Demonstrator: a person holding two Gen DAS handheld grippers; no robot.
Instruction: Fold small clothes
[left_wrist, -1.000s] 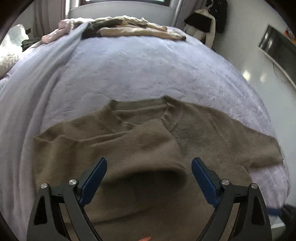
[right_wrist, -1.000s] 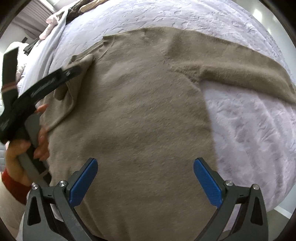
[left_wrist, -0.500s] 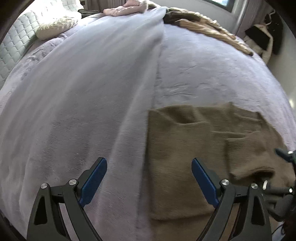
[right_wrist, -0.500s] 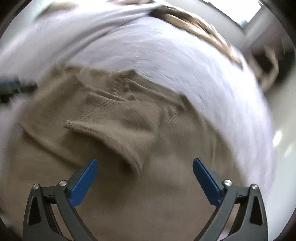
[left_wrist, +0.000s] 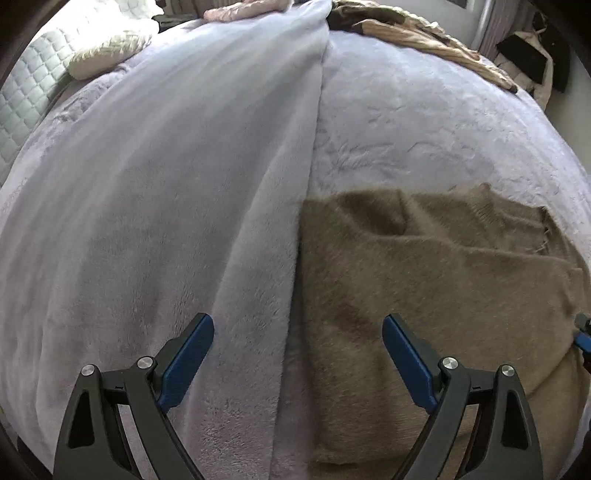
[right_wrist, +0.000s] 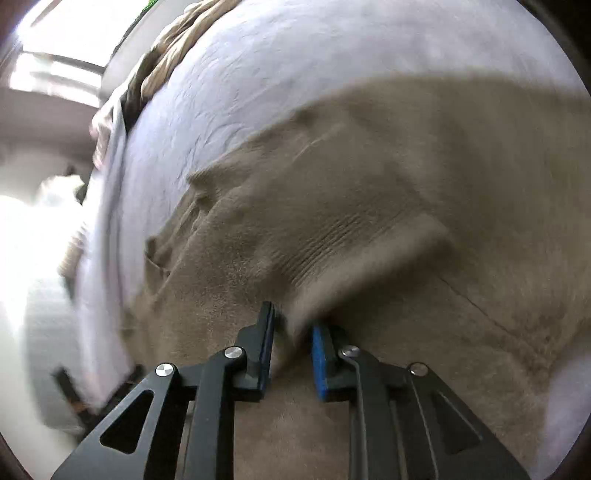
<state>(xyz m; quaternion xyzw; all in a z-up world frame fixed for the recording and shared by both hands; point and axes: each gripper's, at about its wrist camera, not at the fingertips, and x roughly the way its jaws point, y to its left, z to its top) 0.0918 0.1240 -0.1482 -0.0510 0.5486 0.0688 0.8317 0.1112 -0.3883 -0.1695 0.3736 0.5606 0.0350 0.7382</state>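
- The right wrist view is smeared by motion blur; fabric edges and the room at its left, washed out by window light, are hard to make out.
- The brown knit sweater (left_wrist: 424, 295) is cut off at the right and bottom edges of the left wrist view, so its full outline is not shown.
- Only a small blue-and-black part of the right gripper is seen at the far right edge of the left wrist view.
- The sweater lies on the lavender bedspread (left_wrist: 424, 122), just beside a plush grey blanket (left_wrist: 166, 203) whose edge touches the sweater's left side.
- In the left wrist view the ribbed neckline (left_wrist: 484, 210) is at the sweater's far end, so the long axis of the body is taken to run away from the camera; the sleeve folded across the body runs crosswise.
- The left gripper (left_wrist: 298, 360) is held wide apart above the blanket edge, with nothing clamped between its blue pads (left_wrist: 188, 360).
- The right gripper (right_wrist: 291, 341) has just been closing; a raised fold of the ribbed cuff (right_wrist: 354, 251) is seen between its narrowed jaws, apparently pinched.
- A pile of other garments (left_wrist: 417, 33) lies at the far end of the bed.
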